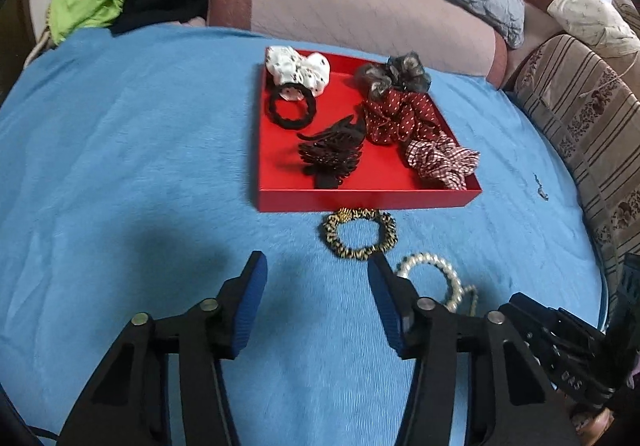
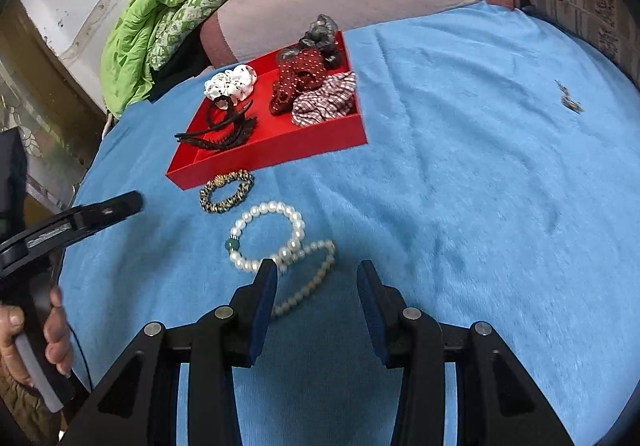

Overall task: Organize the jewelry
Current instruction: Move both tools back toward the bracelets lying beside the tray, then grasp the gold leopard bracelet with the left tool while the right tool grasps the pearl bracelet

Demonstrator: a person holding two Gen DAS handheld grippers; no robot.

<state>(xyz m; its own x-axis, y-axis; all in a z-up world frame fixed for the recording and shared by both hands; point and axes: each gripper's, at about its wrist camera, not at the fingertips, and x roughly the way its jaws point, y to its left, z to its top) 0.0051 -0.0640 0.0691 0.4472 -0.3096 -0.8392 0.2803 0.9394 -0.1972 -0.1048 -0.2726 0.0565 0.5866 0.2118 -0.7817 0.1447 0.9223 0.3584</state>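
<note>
Writing is scarce here: the only marks are a few pale letters on the black body of the right gripper where it shows at the lower right of the left wrist view, too blurred to read. Both grippers hang over a blue blanket [image 1: 140, 166]. The left gripper [image 1: 316, 266] has its jaws partly apart with only blanket between them; the right gripper [image 2: 316, 274] is likewise partly apart, with a thin bead chain [image 2: 316, 278] lying between its fingers, not pinched. A red tray [image 1: 360, 198] sits further off holding a white scrunchie [image 1: 298, 70], a black hair tie [image 1: 291, 108], a dark hair claw [image 1: 332, 154], a grey scrunchie [image 1: 396, 74], a red dotted scrunchie [image 1: 400, 118] and a checked scrunchie [image 1: 440, 162]. Just in front of the tray lies a black-and-gold bracelet [image 1: 358, 232], and nearer still a pearl bracelet [image 2: 268, 236]. The left wrist view half hides the pearls behind its right finger; the right wrist view shows them whole, with a green bead [image 2: 231, 245], the chain overlapping them, and a hand [image 2: 44, 338] gripping the left gripper's handle.
</note>
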